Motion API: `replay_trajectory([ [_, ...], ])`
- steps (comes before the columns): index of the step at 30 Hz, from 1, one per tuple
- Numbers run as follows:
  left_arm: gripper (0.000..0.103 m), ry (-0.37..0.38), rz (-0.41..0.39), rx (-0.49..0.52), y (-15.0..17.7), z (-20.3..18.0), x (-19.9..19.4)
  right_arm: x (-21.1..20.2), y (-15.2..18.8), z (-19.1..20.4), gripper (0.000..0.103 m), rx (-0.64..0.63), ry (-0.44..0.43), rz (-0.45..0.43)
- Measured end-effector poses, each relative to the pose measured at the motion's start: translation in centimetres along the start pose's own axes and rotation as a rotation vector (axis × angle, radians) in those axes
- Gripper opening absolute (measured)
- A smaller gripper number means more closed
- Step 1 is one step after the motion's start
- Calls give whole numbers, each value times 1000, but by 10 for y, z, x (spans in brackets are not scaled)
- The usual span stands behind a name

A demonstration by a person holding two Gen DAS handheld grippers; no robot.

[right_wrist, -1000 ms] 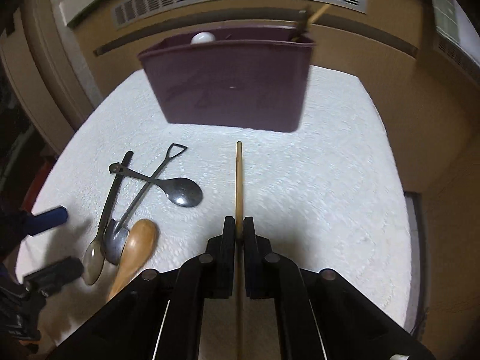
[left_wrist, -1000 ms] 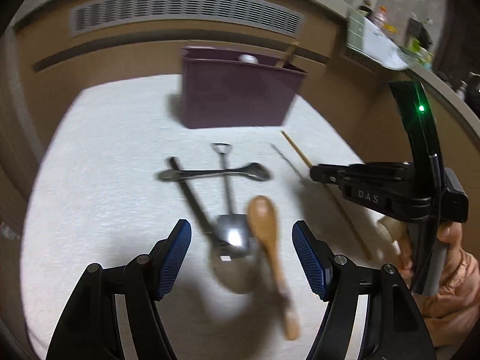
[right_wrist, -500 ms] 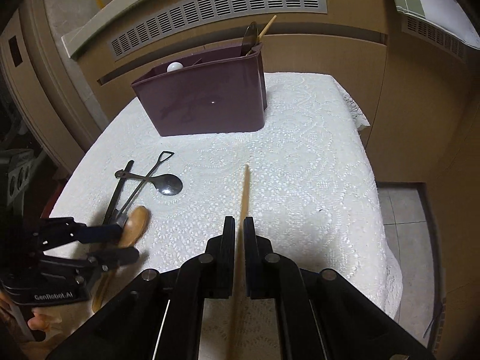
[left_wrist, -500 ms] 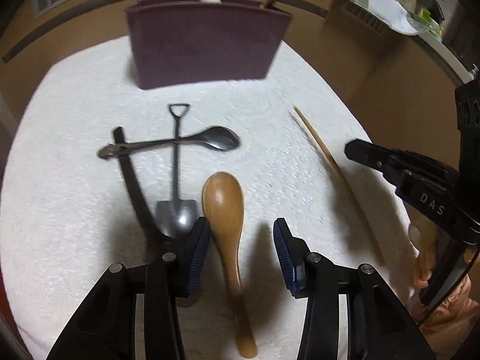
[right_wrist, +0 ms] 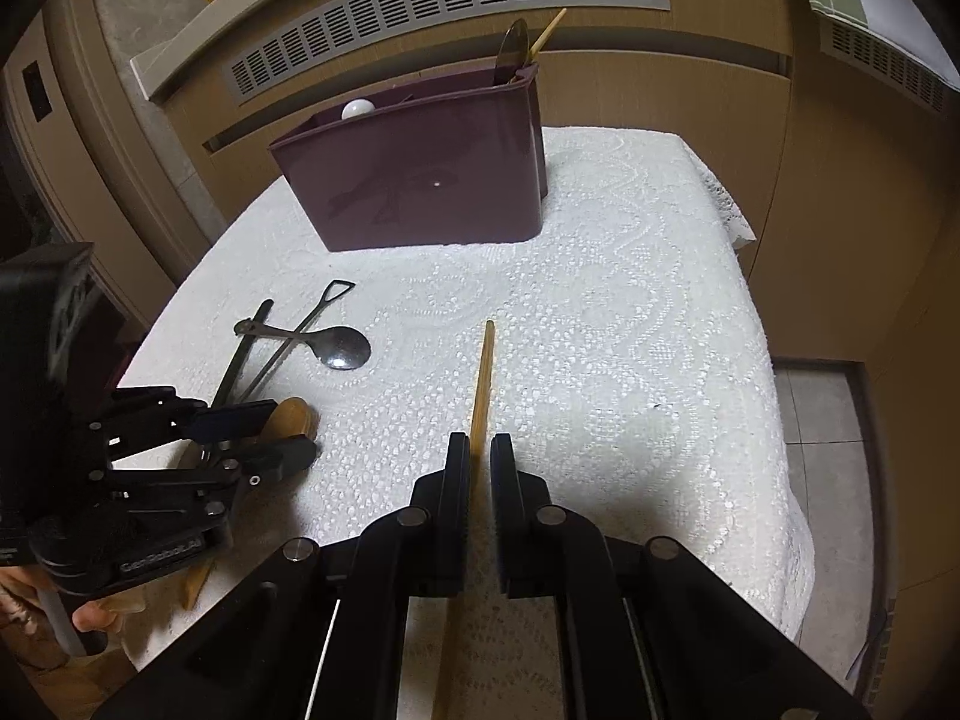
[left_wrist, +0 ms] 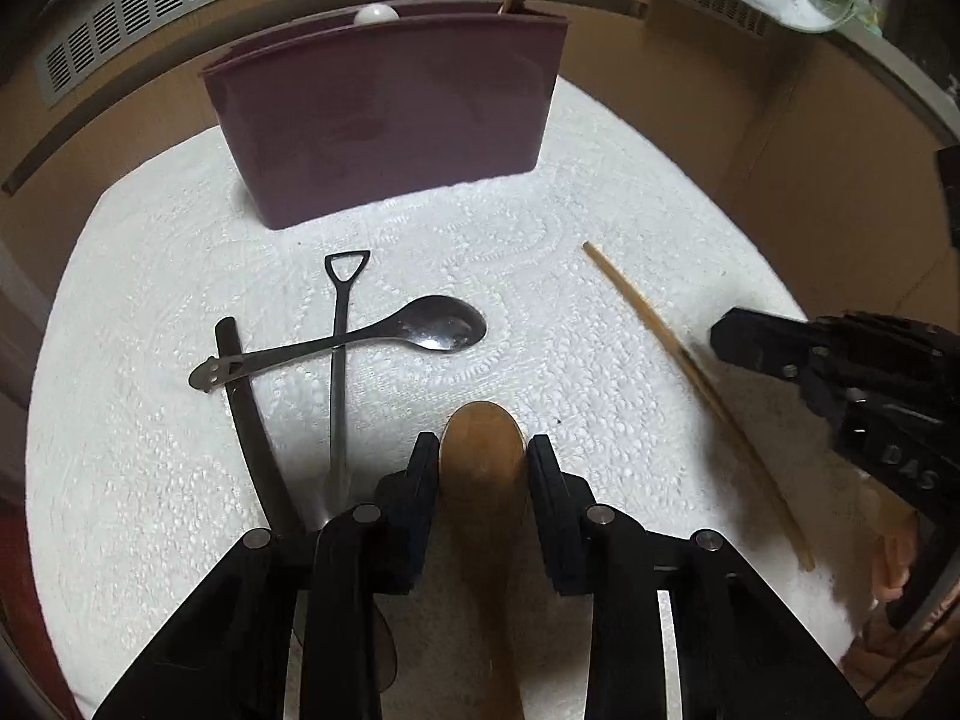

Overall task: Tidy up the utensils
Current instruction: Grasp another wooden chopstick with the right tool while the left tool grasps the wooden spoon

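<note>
My left gripper [left_wrist: 482,450] is shut on the bowl of a wooden spoon [left_wrist: 483,450], low over the white tablecloth. It also shows in the right wrist view [right_wrist: 282,435], closed around the wooden spoon [right_wrist: 294,414]. My right gripper [right_wrist: 480,450] has narrow jaws on a wooden chopstick [right_wrist: 483,372] that points toward the purple utensil box [right_wrist: 432,192]. The chopstick [left_wrist: 672,348] and right gripper [left_wrist: 750,348] show at the right of the left wrist view. A metal spoon [left_wrist: 438,324], a shovel-handled spoon [left_wrist: 342,324] and a dark utensil [left_wrist: 246,414] lie crossed left of centre.
The purple box [left_wrist: 390,126] stands at the back of the table and holds a white-knobbed item [left_wrist: 375,15] and wooden utensils [right_wrist: 528,48]. The table edge [right_wrist: 774,420] drops to tiled floor on the right. Wooden cabinets with vents stand behind.
My left gripper moved forward over the wooden spoon and closed on its bowl. The right gripper drew back from the box with the chopstick between its jaws.
</note>
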State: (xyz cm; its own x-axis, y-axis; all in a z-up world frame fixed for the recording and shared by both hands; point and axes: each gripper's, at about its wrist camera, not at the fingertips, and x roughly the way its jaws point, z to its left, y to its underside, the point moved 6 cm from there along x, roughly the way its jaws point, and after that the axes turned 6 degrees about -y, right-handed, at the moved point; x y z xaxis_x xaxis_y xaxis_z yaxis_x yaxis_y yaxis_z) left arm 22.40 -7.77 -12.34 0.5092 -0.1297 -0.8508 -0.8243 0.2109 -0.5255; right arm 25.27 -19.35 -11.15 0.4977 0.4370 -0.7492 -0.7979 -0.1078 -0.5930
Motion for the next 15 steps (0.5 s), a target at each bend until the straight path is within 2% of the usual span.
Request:
replay_trajectory([
  [5, 31, -15, -98, -36, 1, 21, -27, 19, -5, 4, 7, -3, 15, 48],
  [13, 31, -2, -183, -100, -6, 41, -53, 38, -8, 22, 6, -116, 152, 81],
  [15, 31, 4, -196, -103, -5, 41, -58, 35, -8, 24, 6, -107, 129, 81],
])
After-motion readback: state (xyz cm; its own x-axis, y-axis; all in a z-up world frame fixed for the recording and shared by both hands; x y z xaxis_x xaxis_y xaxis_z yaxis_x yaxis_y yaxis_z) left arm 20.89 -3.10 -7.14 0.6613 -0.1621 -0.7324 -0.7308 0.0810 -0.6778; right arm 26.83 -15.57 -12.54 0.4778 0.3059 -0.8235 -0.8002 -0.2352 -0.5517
